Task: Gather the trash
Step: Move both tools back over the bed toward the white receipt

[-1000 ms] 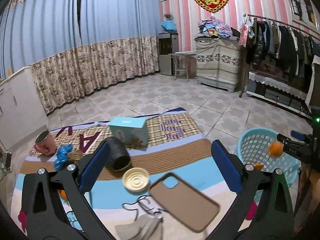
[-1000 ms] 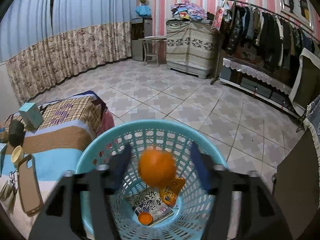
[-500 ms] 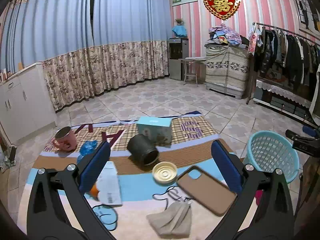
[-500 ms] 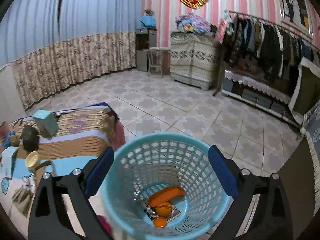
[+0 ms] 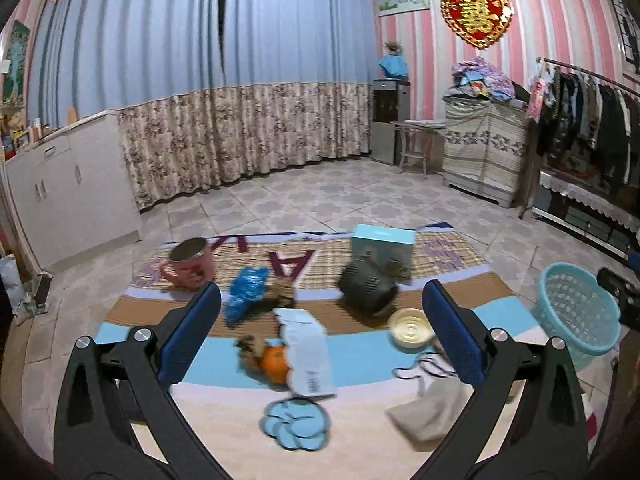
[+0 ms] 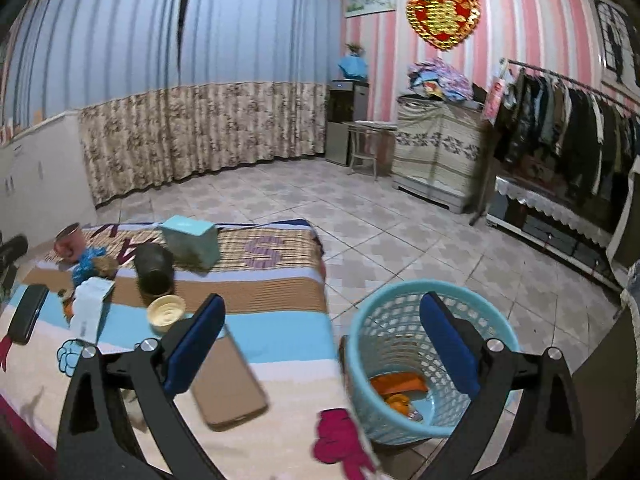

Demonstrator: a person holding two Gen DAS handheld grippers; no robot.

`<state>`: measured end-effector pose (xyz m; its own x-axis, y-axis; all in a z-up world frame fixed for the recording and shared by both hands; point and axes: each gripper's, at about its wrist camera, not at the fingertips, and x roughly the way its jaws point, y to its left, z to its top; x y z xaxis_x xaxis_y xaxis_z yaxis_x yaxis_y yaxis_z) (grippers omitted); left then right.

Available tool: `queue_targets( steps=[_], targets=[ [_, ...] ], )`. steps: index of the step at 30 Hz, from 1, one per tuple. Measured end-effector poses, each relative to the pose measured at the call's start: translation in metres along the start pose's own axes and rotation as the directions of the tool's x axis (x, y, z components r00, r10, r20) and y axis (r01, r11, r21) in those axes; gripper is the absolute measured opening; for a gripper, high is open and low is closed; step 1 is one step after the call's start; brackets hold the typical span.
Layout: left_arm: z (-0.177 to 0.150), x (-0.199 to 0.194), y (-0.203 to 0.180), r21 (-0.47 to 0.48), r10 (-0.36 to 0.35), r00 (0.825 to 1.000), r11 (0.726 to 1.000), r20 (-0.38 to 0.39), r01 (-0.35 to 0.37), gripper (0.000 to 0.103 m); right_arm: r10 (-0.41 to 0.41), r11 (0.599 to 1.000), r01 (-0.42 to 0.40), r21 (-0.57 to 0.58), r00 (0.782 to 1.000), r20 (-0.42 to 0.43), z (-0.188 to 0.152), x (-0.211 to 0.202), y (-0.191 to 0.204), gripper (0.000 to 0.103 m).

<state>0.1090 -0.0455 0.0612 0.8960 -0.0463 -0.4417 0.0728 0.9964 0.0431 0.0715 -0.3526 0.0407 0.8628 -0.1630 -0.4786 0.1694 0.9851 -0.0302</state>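
Observation:
My right gripper is open and empty, held above and in front of the blue mesh basket on the floor. In the basket lie an orange peel and an orange. My left gripper is open over the striped mat with nothing between its fingers. Ahead of it lie a white paper packet, an orange, a blue crumpled wrapper and a brown scrap. The basket stands off the mat's right edge.
Also on the mat are a pink mug, a dark cylinder, a teal box, a yellow lid, a grey cloth, a brown phone case and a black phone. Tiled floor and a clothes rack lie beyond.
The right gripper opened and the orange dropped into the basket; it then drew back and up. The left gripper swung left across the mat, bringing the packet and orange between its fingers' line.

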Motion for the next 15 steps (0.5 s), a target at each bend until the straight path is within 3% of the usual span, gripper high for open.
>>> queue_targets(
  steps=[8,15],
  targets=[
    [-0.002,0.014,0.054,-0.047,0.041,0.999,0.998,-0.005,-0.041,0.097,0.047,0.999,-0.048,-0.018,0.999,-0.013,-0.003,0.005,0.048,0.096],
    [-0.023,0.037,0.073,-0.097,0.036,0.998,0.994,-0.055,-0.041,0.097,0.062,0.998,-0.062,-0.007,0.998,-0.009,-0.006,0.021,0.068,0.096]
  ],
)
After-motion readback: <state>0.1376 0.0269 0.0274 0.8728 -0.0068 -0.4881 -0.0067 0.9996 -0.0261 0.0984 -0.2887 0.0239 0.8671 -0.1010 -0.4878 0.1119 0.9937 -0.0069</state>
